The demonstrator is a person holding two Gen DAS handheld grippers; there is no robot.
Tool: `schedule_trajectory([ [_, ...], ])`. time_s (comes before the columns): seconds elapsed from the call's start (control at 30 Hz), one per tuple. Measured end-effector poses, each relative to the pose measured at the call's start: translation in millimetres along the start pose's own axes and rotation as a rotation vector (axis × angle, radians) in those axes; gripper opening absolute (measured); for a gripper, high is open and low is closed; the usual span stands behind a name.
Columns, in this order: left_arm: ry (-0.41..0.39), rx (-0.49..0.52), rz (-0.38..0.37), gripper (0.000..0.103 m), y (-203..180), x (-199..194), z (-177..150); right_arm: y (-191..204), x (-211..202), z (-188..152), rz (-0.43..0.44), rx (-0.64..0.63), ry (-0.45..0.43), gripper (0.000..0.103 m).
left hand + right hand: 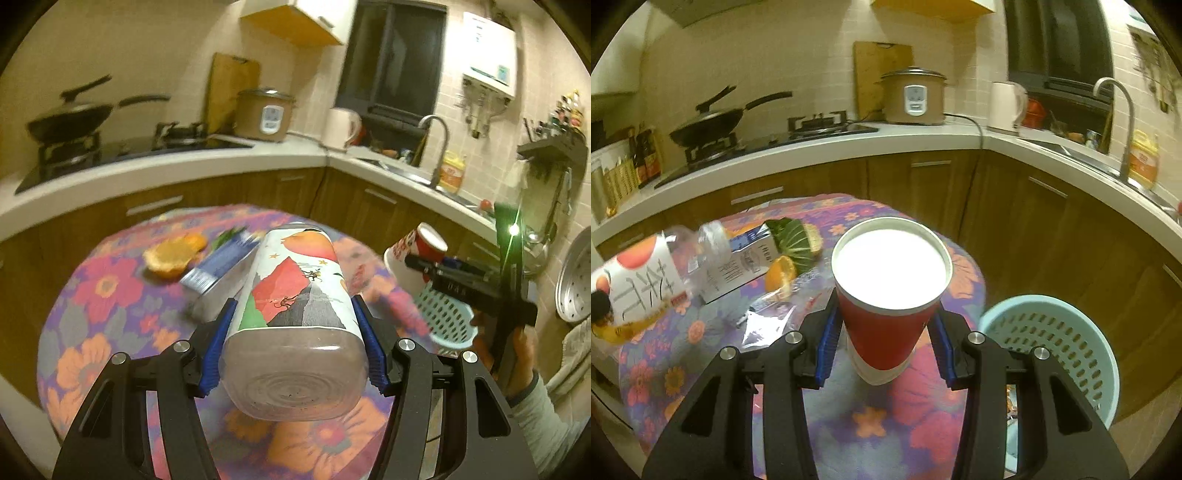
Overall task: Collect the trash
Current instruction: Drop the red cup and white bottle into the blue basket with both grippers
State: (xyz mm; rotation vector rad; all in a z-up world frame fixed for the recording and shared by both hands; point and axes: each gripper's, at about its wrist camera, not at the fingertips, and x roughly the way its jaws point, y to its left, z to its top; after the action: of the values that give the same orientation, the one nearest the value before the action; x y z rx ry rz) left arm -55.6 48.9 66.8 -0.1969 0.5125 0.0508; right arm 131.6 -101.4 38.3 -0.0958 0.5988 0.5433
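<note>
- Trash lies on the flowered tablecloth [905,406]: a milk carton [746,266], an orange peel [780,276], a green leaf [792,236] and a clear wrapper [764,325].
- Left gripper [293,325] is clamped on a plastic bottle [295,295], lifted off the table, base toward the camera.
- Right gripper [884,341] squeezes a red paper cup [886,295], its mouth facing away from the camera.
- A light blue basket [1052,343] stands beside the table, just right of the cup.
</note>
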Motion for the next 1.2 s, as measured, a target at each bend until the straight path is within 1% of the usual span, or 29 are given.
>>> schedule_trajectory([
  [0.17, -0.009, 0.065, -0.072, 0.059, -40.7, 30.7, 24.5, -38.0, -12.4, -5.7, -0.026, 0.066, -0.017, 0.04],
  [0.3, 0.014, 0.085, -0.148, 0.059, -73.3, 63.4, 38.1, -72.3, -18.8, -13.9, -0.071, 0.121, -0.023, 0.04],
  [0.47, 0.093, 0.112, -0.211, 0.059, -119.5, 115.2, 44.5, -118.8, -17.6, -34.1, -0.123, 0.211, 0.002, 0.04],
  [0.57, 0.132, 0.144, -0.216, 0.059, -146.1, 144.0, 42.8, -143.0, -14.1, -47.7, -0.152, 0.262, 0.033, 0.04],
  [0.6, 0.151, 0.145, -0.213, 0.059, -153.0, 152.8, 41.6, -149.7, -12.6, -51.2, -0.16, 0.277, 0.044, 0.04],
  [0.67, 0.189, 0.126, -0.234, 0.059, -165.0, 170.7, 39.8, -163.6, -8.4, -59.2, -0.173, 0.311, 0.065, 0.041],
  [0.73, 0.216, 0.135, -0.236, 0.059, -179.3, 189.2, 36.6, -178.7, -2.9, -67.7, -0.174, 0.355, 0.093, 0.041],
  [0.83, 0.25, 0.143, -0.248, 0.059, -194.9, 212.7, 31.4, -192.3, 5.8, -77.9, -0.181, 0.397, 0.128, 0.041],
  [0.9, 0.256, 0.144, -0.25, 0.059, -203.3, 223.1, 26.9, -199.0, 11.4, -84.1, -0.166, 0.423, 0.137, 0.041],
  [1.0, 0.266, 0.132, -0.274, 0.059, -206.8, 239.5, 18.7, -204.2, 19.1, -90.7, -0.195, 0.428, 0.165, 0.041],
  [1.2, 0.317, 0.068, -0.291, 0.06, -203.0, 264.9, 9.1, -214.7, 35.8, -98.9, -0.188, 0.453, 0.217, 0.043],
])
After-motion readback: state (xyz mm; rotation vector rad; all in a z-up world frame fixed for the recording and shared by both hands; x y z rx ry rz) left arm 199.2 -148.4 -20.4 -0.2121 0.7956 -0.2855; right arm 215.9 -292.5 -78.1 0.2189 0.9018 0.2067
